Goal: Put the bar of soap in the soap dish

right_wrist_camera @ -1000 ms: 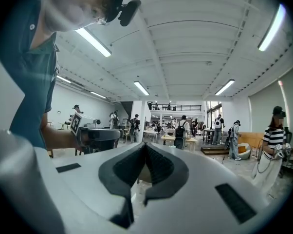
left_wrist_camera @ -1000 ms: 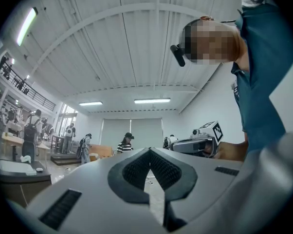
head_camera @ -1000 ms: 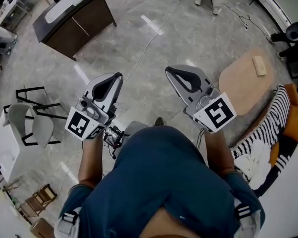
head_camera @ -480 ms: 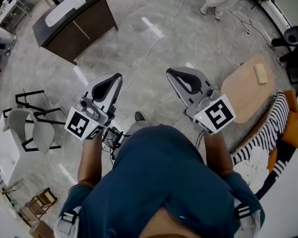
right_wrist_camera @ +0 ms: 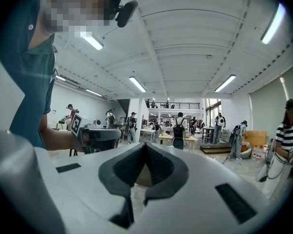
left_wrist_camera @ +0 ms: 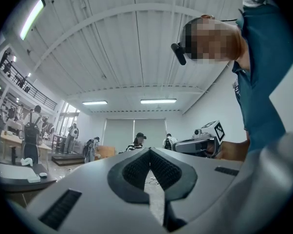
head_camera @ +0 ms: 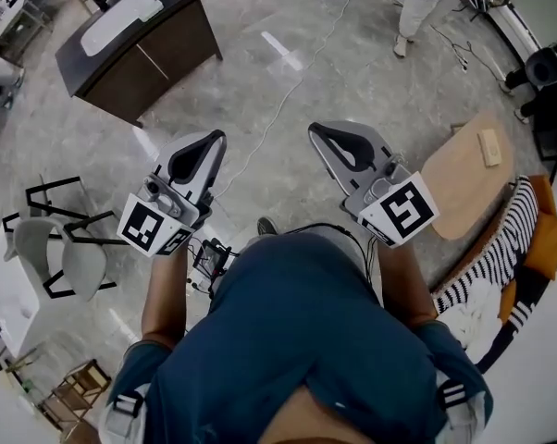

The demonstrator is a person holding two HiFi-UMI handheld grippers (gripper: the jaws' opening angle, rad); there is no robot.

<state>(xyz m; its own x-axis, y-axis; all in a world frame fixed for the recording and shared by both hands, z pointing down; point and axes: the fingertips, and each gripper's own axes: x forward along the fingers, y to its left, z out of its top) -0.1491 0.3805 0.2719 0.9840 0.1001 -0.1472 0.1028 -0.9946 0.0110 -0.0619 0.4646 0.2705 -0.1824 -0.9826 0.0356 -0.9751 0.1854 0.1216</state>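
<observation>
I see neither a soap dish nor a bar I can name with certainty. A small pale block lies on a round wooden table at the right. My left gripper and right gripper are held side by side, level, above bare floor in front of the person's body. Both are shut with nothing between the jaws. In the left gripper view the left gripper has its pads meeting at the tips; in the right gripper view so does the right gripper.
A dark desk with a white keyboard stands at the far left. A white chair is at the left and a striped cloth at the right. A cable runs over the grey stone floor. Another person stands far ahead.
The person carrying the grippers has walked across the floor; the round table and the other person ahead have shifted in view. Both grippers keep their pose and stay shut.
</observation>
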